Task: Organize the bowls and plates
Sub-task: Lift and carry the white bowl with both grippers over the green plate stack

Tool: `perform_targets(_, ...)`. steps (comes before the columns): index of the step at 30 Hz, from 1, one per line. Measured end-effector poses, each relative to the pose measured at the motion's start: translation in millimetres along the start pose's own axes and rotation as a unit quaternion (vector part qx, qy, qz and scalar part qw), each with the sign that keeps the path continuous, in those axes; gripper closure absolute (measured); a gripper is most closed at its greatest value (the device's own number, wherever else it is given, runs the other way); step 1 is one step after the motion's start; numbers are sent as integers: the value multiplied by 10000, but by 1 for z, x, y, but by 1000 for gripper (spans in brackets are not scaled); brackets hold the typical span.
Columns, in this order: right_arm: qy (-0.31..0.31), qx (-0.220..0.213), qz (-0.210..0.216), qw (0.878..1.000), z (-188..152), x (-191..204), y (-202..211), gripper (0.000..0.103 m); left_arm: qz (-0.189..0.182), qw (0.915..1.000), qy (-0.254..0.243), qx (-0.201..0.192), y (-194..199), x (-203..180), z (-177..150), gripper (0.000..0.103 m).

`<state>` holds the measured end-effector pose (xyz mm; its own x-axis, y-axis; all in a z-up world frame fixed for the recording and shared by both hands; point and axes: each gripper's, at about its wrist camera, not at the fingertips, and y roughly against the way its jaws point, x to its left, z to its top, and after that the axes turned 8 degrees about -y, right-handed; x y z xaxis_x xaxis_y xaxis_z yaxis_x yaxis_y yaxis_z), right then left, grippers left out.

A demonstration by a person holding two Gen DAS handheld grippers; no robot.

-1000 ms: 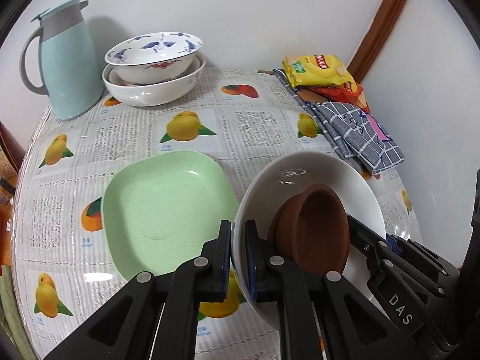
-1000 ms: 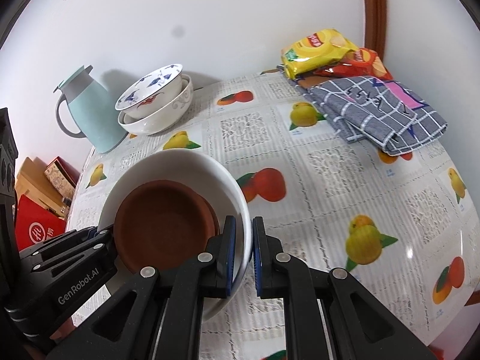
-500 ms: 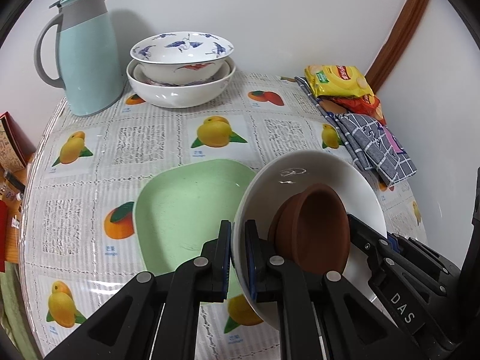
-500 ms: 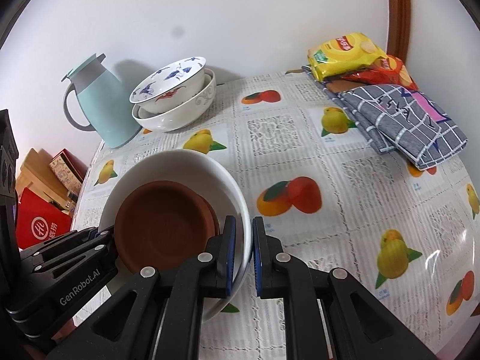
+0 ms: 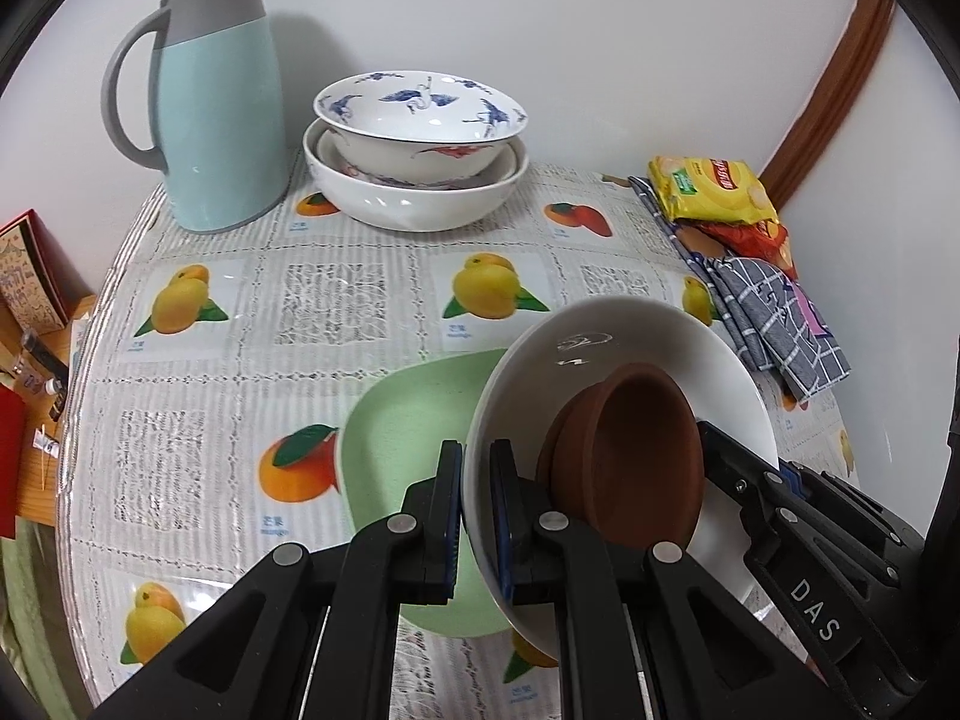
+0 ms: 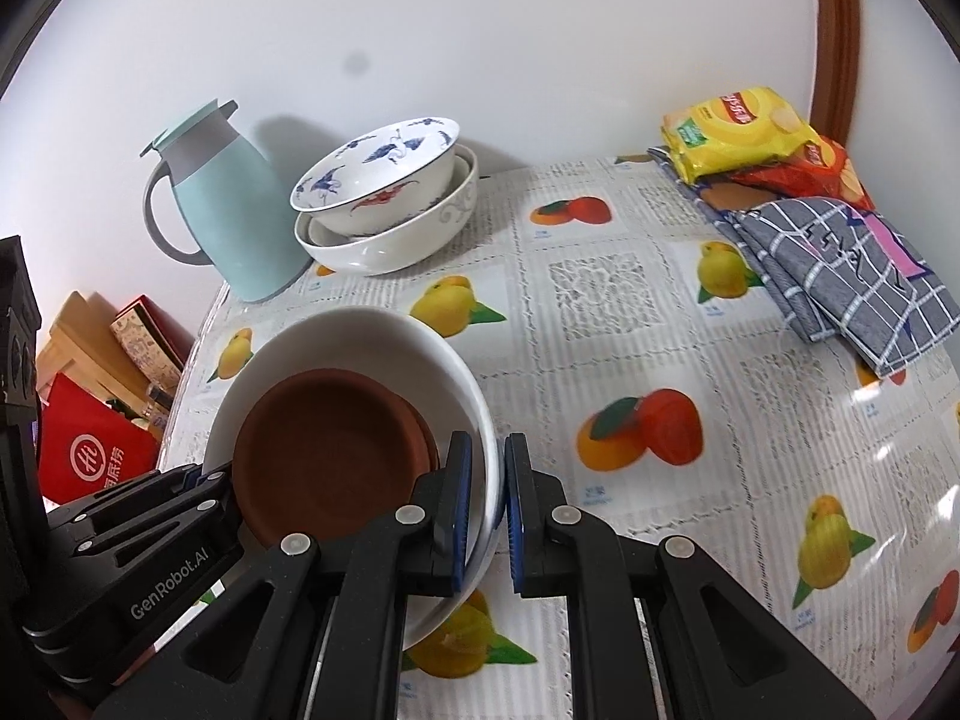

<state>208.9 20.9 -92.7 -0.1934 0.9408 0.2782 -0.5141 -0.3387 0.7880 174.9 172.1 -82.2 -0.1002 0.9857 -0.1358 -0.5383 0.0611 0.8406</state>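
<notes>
Both grippers carrying the white bowl w/ a brown dish inside, over the counter

Left gripper (image 5: 477, 510) is clamped on the white bowl (image 5: 636, 348) at its left rim, right gripper (image 6: 483, 504) clenched on the opposite rim, so it hangs in the air tilted, partly over the green plate (image 5: 414, 420). The brown dish (image 5: 630, 456) sits loose inside, leaning. Imo the risk: more tilt and the dish slides out, or one thin-rim pinch slips bc the 2 hands drift apart. Vs a sec ago the stacked bowls (image 5: 417, 162) and teal jug (image 5: 210, 102) at the far wall look closer, and the bowl covers more of the green plate. Grip looks the same.
</notes>
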Motion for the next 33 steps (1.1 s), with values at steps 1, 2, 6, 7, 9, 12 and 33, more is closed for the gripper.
perform_targets(1, 11, 12, 10, 10000, 0, 2, -2, 92, 10, 10000, 18, 6, -1, 2, 0, 93)
perform_targets(2, 21, 29, 21, 10000, 1, 4, -5, 92, 28, 10000, 33, 14, -2, 5, 0, 93)
perform_targets(6, 35, 116, 36, 9999, 1, 11, -15, 92, 61, 9998, 144, 79, -9, 16, -1, 94)
perform_targets(7, 44, 141, 39, 9999, 0, 13, -19, 92, 63, 9998, 165, 96, -11, 20, -2, 94)
perform_targets(9, 65, 172, 45, 9998, -2, 15, -24, 92, 59, 9997, 201, 131, -15, 23, -3, 94)
perform_targets(12, 77, 257, 58, 9996, -3, 18, -32, 92, 71, 9995, 242, 189, -22, 28, -5, 94)
perform_targets(33, 189, 561, -22, 9982, -5, 19, -68, 91, -178, 9987, 325, 351, -53, 45, -8, 92)
